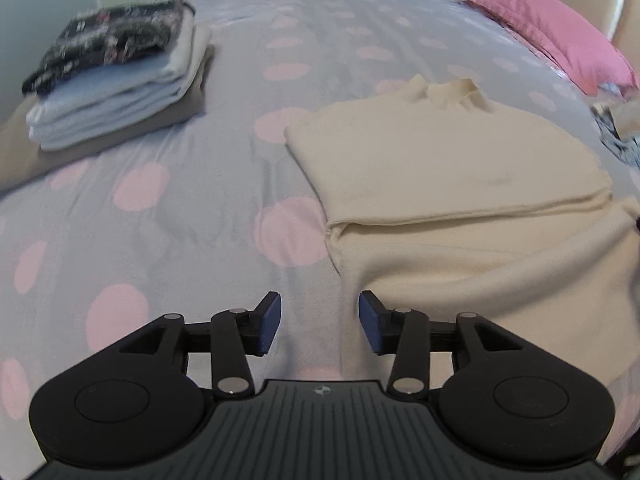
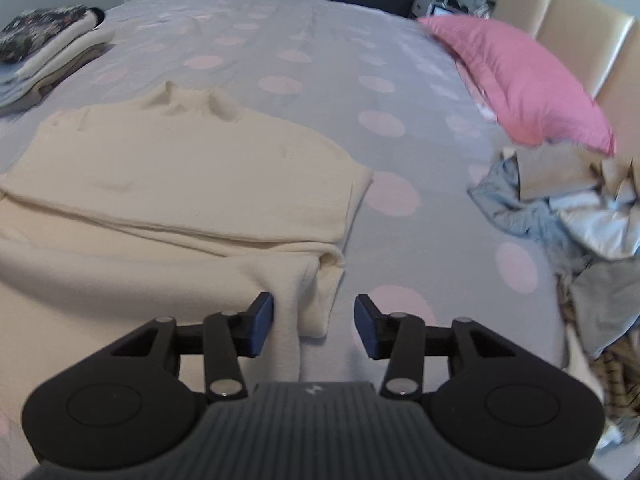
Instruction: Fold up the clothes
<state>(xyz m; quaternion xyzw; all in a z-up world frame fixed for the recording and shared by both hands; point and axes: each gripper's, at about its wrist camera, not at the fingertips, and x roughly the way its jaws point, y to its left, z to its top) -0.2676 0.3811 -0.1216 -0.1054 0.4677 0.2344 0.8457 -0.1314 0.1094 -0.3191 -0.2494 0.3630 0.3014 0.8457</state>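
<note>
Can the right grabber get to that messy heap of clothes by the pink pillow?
Probably yes. The right gripper stands open, holding nothing, and the messy heap of grey, beige and checked clothes lies off to its right. Only bare grey bedspread with pink dots lies between them.

Black tool (image 1: 320, 322), blue pads (image 1: 269, 328), silver pivot screws.

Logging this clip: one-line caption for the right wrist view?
Open right gripper above the near edge of a half-folded cream knit sweater on a pink-dotted grey bedspread.
</note>
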